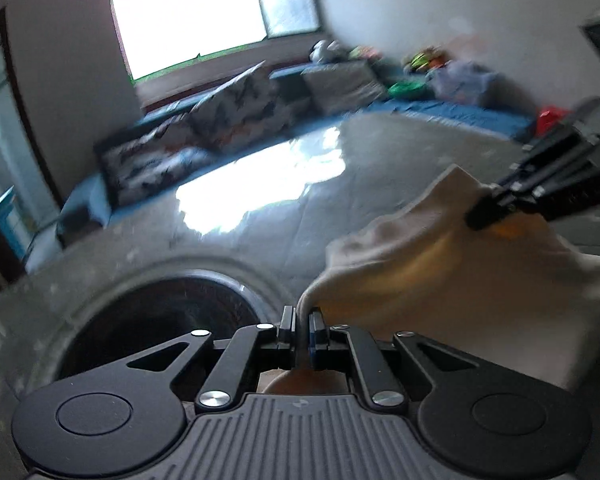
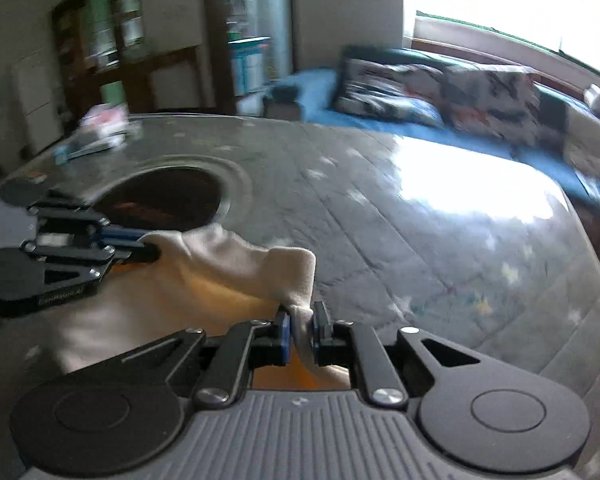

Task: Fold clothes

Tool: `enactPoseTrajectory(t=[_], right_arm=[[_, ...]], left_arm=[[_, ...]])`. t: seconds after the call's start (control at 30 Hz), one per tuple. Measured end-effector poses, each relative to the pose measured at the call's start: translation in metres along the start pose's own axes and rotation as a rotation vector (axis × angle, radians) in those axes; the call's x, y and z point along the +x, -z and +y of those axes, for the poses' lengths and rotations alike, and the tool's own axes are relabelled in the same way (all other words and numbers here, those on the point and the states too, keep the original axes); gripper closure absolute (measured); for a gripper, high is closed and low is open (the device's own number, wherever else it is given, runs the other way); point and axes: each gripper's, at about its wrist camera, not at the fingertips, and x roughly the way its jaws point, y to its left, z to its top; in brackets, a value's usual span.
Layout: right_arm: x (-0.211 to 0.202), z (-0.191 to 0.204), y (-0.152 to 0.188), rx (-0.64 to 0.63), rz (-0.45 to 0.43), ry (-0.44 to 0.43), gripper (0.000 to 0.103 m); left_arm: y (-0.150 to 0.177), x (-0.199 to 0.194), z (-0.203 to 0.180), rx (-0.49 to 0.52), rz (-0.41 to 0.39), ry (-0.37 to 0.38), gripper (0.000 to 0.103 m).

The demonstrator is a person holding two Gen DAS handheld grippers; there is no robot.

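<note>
**Cream cloth held at two corners, fold under way**

Cream fabric, soft and thick, is the one garment [image 1: 440,264] in hand. It hangs slack between the two grippers above a grey quilt [image 2: 440,248] that covers the work surface. Its lower part drapes down toward the person and appears to rest on the quilt, though blur prevents a firm reading. An orange tone shows on the inner side of the cloth; whether that is lining or light cannot be determined.

The left gripper [image 1: 303,322] is clamped on one edge of the garment, the cloth bunched into a narrow strand between the pads. The right gripper [image 2: 302,330] pinches a second corner in the same way, cloth visibly wedged between its blue-faced pads. The two stand near each other, the held edge sagging between them.

Judgement on progress: early to middle stage. The garment is gripped and lifted, but no finished crease is visible and no folded pile appears anywhere in view. Remaining work, as assessed: carry the held edge over, lay it flat, release, then make further folds.

Surroundings: a dark round opening [image 1: 160,316] is set in the surface beside the left gripper. Patterned cushions [image 2: 440,92] lie on blue bedding beyond, below a bright window [image 1: 196,12].
</note>
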Motion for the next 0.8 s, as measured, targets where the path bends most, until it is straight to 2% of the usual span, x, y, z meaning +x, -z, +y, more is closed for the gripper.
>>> enactPoseTrajectory(t=[0.03, 0.1, 0.17, 0.27, 0.33, 0.43, 0.53, 0.7, 0.8], right_arm=[[0.008, -0.002, 0.005, 0.021, 0.004, 0.027, 0.088], [0.016, -0.008, 0.013, 0.078, -0.001, 0.063, 0.083], [0.011, -0.016, 0.018, 0.141, -0.027, 0.074, 0.081], [-0.004, -0.018, 0.02, 0.174, -0.067, 0.098, 0.08], [-0.015, -0.01, 0.019, 0.149, -0.087, 0.089, 0.08], [-0.016, 0.005, 0.015, 0.111, -0.082, 0.043, 0.08], [-0.003, 0.015, 0.011, 0.094, -0.066, 0.024, 0.08], [0.026, 0.014, 0.007, 0.111, -0.035, 0.065, 0.08], [0.036, 0.012, 0.01, 0.124, -0.038, 0.07, 0.08]], left_arm=[[0.002, 0.006, 0.0, -0.003, 0.011, -0.015, 0.092], [0.011, 0.005, -0.002, -0.006, 0.009, -0.051, 0.08], [0.011, 0.003, 0.0, -0.018, 0.005, -0.075, 0.072], [0.009, -0.006, 0.006, -0.051, -0.007, -0.089, 0.072], [0.004, -0.016, 0.006, -0.074, -0.031, -0.066, 0.073], [-0.006, -0.028, 0.003, -0.106, -0.071, 0.008, 0.073], [-0.012, -0.022, -0.006, -0.086, -0.048, 0.078, 0.072], [-0.017, 0.009, -0.008, -0.093, 0.032, 0.084, 0.072], [-0.017, 0.021, -0.002, -0.138, 0.042, 0.081, 0.068]])
